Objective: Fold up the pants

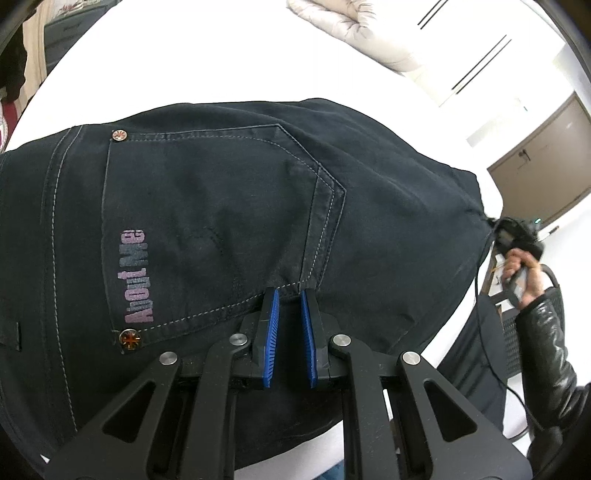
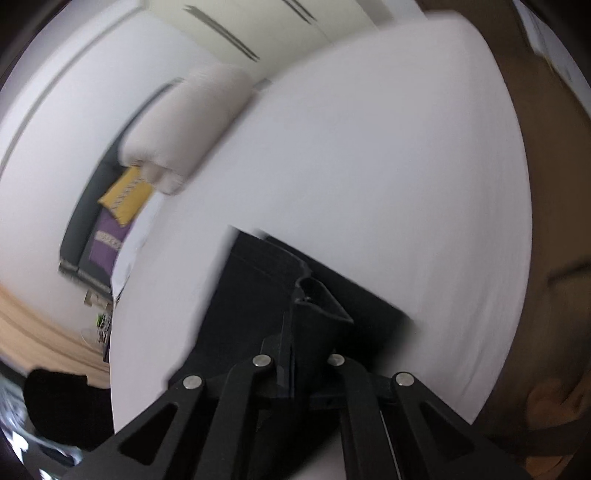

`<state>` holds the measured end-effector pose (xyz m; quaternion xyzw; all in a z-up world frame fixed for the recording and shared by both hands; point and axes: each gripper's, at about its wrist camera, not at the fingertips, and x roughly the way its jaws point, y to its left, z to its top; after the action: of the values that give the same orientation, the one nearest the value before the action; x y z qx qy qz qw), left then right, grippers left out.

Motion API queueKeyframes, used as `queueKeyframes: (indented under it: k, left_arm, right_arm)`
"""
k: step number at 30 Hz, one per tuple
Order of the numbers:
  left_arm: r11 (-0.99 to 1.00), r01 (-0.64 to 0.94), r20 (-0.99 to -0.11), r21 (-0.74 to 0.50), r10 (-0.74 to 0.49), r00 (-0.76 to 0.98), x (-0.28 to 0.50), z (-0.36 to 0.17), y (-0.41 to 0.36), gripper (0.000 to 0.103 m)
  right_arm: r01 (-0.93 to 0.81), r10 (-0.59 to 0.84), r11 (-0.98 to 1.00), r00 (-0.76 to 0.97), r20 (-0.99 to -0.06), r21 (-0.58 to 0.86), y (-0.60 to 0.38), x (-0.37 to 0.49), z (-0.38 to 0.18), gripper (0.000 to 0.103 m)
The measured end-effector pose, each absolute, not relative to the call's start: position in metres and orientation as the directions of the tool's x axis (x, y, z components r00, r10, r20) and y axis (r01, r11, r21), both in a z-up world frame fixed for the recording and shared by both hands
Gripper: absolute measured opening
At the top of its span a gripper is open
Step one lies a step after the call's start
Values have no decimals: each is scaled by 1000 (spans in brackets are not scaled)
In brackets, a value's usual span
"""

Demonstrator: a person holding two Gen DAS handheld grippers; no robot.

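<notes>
We see the dark pants [image 1: 221,206] spread on the white bed [image 1: 207,62], back pocket [image 1: 207,229] up, with our left gripper [image 1: 289,295] at the pocket's lower edge, its blue pads [image 1: 272,332] close together and nipping a fold of the cloth. Our right gripper [image 2: 295,332] has its jaws clamped together on a bunched edge of the pants at their far end. A pale quilt [image 1: 354,26] lies across the bed beyond.

Bare white bed [image 2: 369,166] beyond pants [image 1: 221,206]; pillow [image 2: 188,125] far side.
</notes>
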<state>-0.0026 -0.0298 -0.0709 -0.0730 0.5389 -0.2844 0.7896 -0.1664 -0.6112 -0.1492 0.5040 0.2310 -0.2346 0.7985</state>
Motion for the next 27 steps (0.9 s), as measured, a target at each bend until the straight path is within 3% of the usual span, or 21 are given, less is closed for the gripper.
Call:
queueKeyframes:
  k: [3,11,13,14,15,17,19,21,23,25,27]
  left_arm:
    - [818,346,-796,-459,-552,250,-3,-73,-25,12]
    - [815,343,-791,-467,-558,251,-6,-74,-21,12]
    - [829,343,-801,-443,-537,264,-7,-71,-19,12]
    - [837,344,-805,-426,-524,277,-9,-67,-18,12]
    - [840,345,-806,-418,-519,284,-11,-64,-18,12]
    - [843,347,-806,-410,-514,295,-11,-60,-17,12]
    - [843,341,-808,-417,-515,286,-8,-64,-19,12]
    - [836,329,-798,-438,-531,285,-7,-67,-17,12]
    - [829,326,-791,-454,-544,281,-6,-69,-15,12]
    - [824,320,-784,-468,-554,278,-5,-70,-13,12]
    - [820,319,-780,-474,-560,280,-4,-71,-11,12]
  right_arm:
    - [565,-152,362,820,-551,741,-611,-178,-151,0]
    - [583,-141,341,807,-573,737,-611,-188,-143,3]
    - [690,-261,330,723,-640,644,-605,-200,-121,9]
    - [722,-322,361,690,-648,590,-597,-201,-106,16]
    - [703,-330,433,706,-627,564,-585,-195,-87,16]
    - [614,-191,567,746,-638,548,-569,-168,-67,16]
    - [592,-196,702,696,-691,397,-542,-132,-44,16]
    - [464,-57,784,715,-697,412,-521,-98,-33,16]
    - [370,72,835,662,-746,409,-500,-63,-41,16]
    - [304,81,903,573,-815,304,-474,-29,-54,16]
    - [269,144,912,495,-857,308,-464,-3,-77,16]
